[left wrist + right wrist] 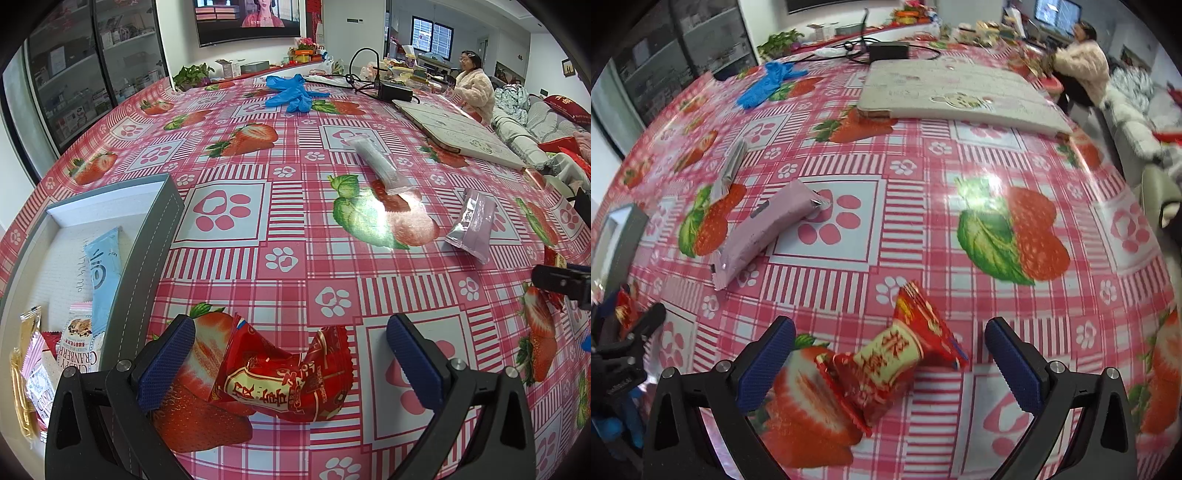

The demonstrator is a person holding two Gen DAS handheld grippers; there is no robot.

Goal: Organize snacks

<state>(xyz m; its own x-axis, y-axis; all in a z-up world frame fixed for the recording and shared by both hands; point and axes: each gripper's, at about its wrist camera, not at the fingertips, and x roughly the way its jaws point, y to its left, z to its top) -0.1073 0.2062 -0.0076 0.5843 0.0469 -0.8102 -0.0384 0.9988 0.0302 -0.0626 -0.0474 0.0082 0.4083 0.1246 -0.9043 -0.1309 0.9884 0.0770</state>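
Snacks are partly sorted, with the grey box [147,236] as the landmark. Inside the box you already have a blue packet [105,269], a cranberry bar [79,345] and some gold and pink wrappers at its near end. Just right of the box, your left gripper [291,360] is spread wide, a red packet [284,380] lying loose between its blue pads [166,365], not gripped. Farther right of the box, a clear sleeve [380,162] and a lilac packet [471,225] lie on the strawberry tablecloth [295,221]. Farthest from the box, your right gripper [890,363] is likewise released, straddling a second red packet [894,358]. By this count, four snacks remain outside; the task appears roughly half done.
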